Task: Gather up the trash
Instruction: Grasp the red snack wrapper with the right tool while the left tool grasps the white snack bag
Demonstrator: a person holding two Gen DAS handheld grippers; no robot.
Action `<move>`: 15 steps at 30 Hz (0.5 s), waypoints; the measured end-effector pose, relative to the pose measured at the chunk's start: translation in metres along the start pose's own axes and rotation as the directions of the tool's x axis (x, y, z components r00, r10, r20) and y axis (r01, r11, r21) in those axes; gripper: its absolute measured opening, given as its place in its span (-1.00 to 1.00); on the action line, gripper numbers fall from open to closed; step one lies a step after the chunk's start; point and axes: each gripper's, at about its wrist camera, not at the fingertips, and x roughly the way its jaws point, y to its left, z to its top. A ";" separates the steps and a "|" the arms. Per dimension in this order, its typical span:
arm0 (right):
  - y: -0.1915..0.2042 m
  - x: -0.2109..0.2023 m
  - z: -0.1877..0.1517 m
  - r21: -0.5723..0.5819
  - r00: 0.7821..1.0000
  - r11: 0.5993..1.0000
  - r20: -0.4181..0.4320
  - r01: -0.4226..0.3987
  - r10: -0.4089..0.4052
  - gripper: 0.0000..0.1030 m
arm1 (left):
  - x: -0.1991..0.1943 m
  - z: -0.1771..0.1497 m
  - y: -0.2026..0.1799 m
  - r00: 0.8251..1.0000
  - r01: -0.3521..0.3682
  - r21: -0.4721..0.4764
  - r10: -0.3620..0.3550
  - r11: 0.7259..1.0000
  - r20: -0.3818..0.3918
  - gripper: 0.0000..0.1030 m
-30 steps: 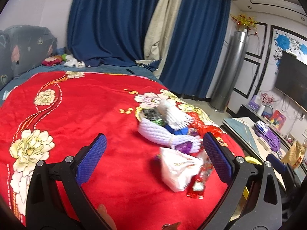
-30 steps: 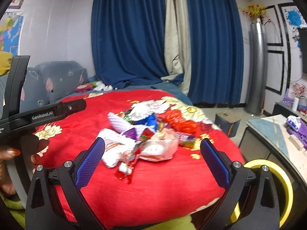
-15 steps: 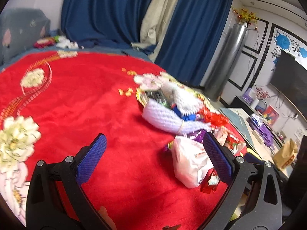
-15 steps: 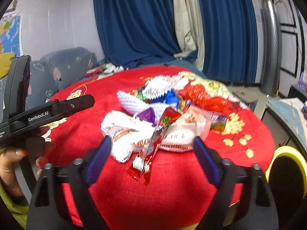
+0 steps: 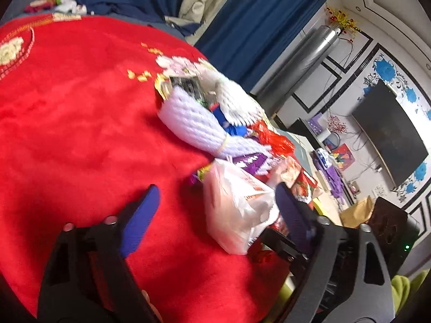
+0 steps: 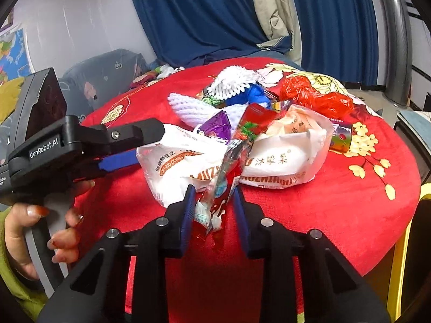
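Right gripper [image 6: 214, 207]: jaws narrowed since half a second ago, now bracketing the red wrapper [image 6: 237, 158], blue pads just beside its lower end; contact unclear. Left gripper [image 5: 215, 210]: spread wide as before, now moved in around the white bag [image 5: 237, 210], right finger against it. Trash pile [image 6: 256, 123] heaped on the red cloth [image 5: 67, 123]; white foam net [image 5: 194, 123] behind the bag. Yellow rim [image 6: 398, 242] at right, below the cloth's edge.
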 end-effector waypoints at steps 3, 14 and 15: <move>-0.001 -0.001 0.000 0.007 1.000 1.000 0.001 0.000 0.000 -0.52 | 0.001 -0.003 -0.004 1.000 0.009 0.011 -0.009 1.000 0.003 0.13; 0.003 -0.012 -0.001 -0.020 1.000 1.000 0.024 0.003 -0.002 -0.59 | -0.004 -0.007 -0.028 0.999 -0.046 0.162 0.042 0.986 0.030 -0.81; 0.004 -0.014 -0.002 -0.026 1.000 1.000 0.027 0.002 -0.002 -0.60 | -0.005 -0.006 -0.029 0.998 -0.053 0.167 0.047 0.985 0.035 -0.88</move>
